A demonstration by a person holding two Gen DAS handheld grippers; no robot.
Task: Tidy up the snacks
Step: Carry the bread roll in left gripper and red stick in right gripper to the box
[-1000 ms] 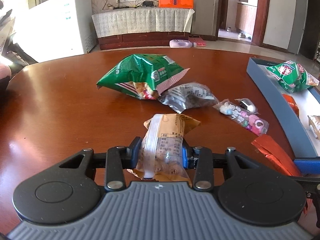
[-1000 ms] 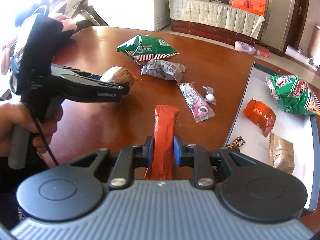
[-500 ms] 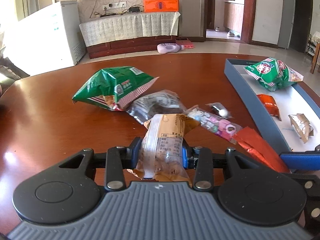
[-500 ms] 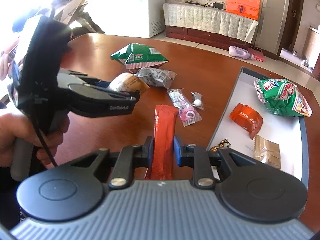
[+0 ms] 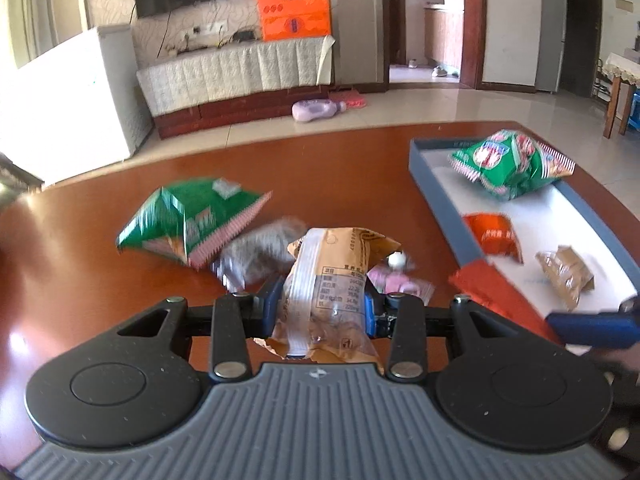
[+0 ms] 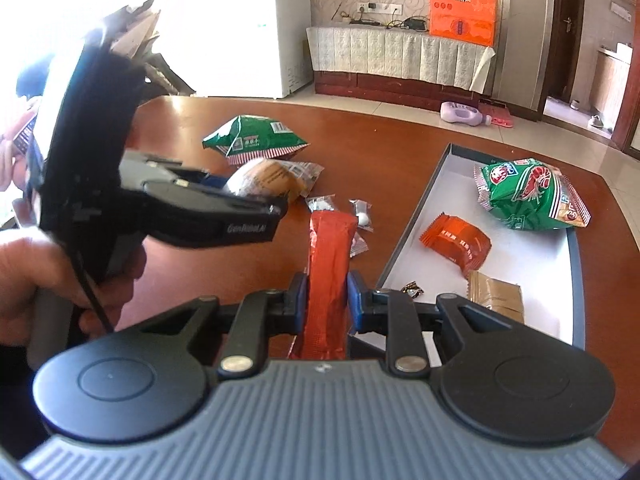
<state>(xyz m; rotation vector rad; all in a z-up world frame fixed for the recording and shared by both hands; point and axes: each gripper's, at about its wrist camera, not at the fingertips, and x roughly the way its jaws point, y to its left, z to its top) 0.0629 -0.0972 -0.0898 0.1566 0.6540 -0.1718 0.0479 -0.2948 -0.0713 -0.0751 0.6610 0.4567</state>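
**Left wrist view: both grippers carry snacks beside the tray**

Left gripper (image 5: 320, 306) is clamped on a tan bread packet (image 5: 326, 280) at lower centre. Right gripper (image 6: 324, 300) squeezes a red stick pack (image 6: 326, 264). Beyond, mid-frame on the wooden table (image 5: 80, 248), lie a grey wrapper (image 5: 256, 256) and a green chip bag (image 5: 188, 216). At the right, the blue tray (image 5: 444, 208) holds another green bag (image 5: 508, 164), an orange pouch (image 5: 494, 236) and a brown packet (image 5: 566, 274).
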